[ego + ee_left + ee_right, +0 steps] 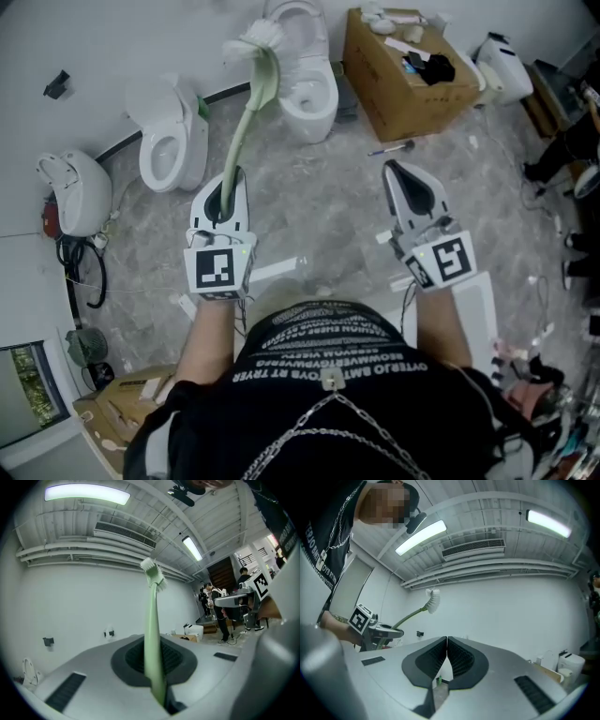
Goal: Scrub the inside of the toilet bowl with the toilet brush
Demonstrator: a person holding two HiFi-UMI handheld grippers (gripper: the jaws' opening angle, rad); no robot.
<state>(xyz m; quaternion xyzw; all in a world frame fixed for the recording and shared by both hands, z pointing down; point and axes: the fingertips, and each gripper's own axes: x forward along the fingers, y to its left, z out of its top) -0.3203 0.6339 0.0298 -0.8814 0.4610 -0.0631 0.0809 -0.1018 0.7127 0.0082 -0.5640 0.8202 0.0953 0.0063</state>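
My left gripper (225,190) is shut on the pale green handle of the toilet brush (246,117). The brush stands up from the jaws, its white bristle head (262,36) at the top. In the left gripper view the handle (153,634) rises between the closed pads to the bristles (153,573), against the wall and ceiling. A white toilet (306,86) stands on the floor beyond the brush, and a second toilet (170,139) is to its left. My right gripper (405,183) is shut with nothing in it; its pads meet (447,645). From there the brush head (432,600) shows at left.
An open cardboard box (403,80) with odds and ends stands at the back right, with a white appliance (506,66) beside it. A white unit (73,192) and black cables (84,267) lie at the left wall. People stand in the background (218,611). The floor is grey marble.
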